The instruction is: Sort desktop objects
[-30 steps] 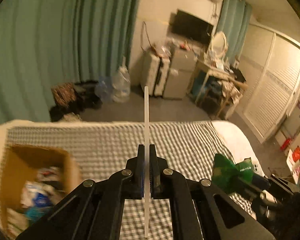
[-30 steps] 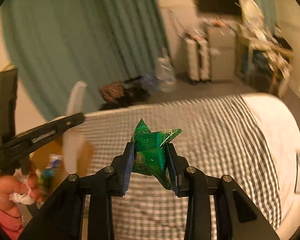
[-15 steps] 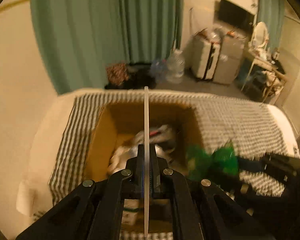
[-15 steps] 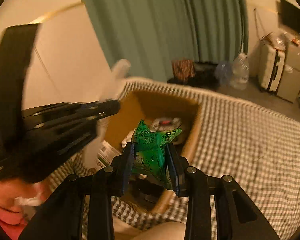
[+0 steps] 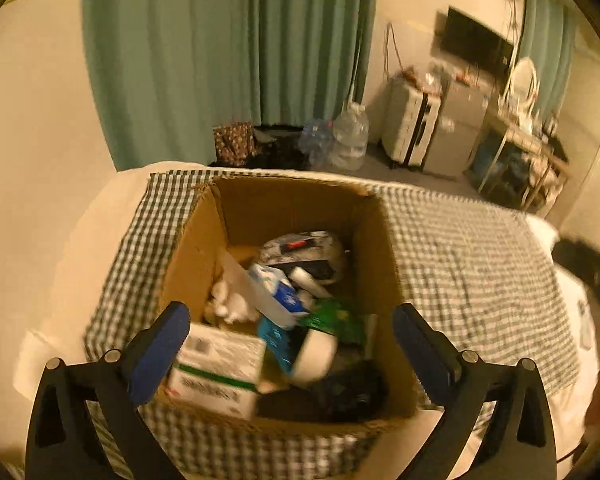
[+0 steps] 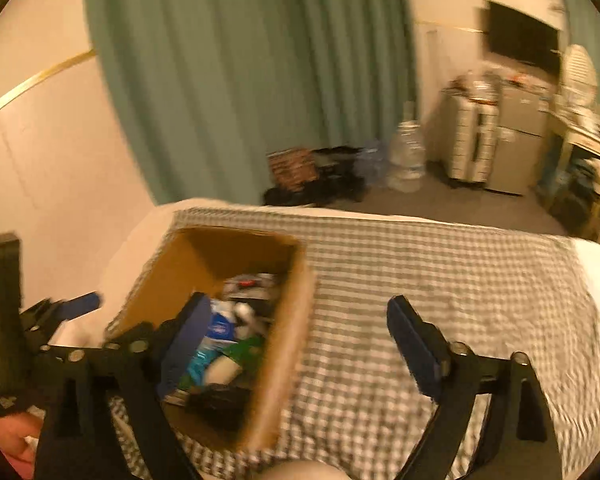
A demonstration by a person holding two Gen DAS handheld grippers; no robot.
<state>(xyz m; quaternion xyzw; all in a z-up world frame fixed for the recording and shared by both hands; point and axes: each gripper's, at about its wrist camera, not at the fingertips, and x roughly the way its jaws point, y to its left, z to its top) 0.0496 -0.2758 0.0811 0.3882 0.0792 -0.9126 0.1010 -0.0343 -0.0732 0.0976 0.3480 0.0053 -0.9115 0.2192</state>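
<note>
Left wrist: brown cardboard box (image 5: 300, 208), crammed.

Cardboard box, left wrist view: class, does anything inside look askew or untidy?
Yes. The cardboard box holds a loose jumble: a white carton lies tilted at the near edge, and a crumpled green wrapper sits on the pile. Nothing has spilled onto the checked cloth.

Both wrist views look down, close, sharing the cardboard box (image 5: 374, 240).

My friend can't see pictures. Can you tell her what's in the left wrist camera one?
The open left gripper hovers over a cardboard box full of jumbled packets and boxes, including a green wrapper. The box sits on a checked bedspread, with green curtains behind.
</note>
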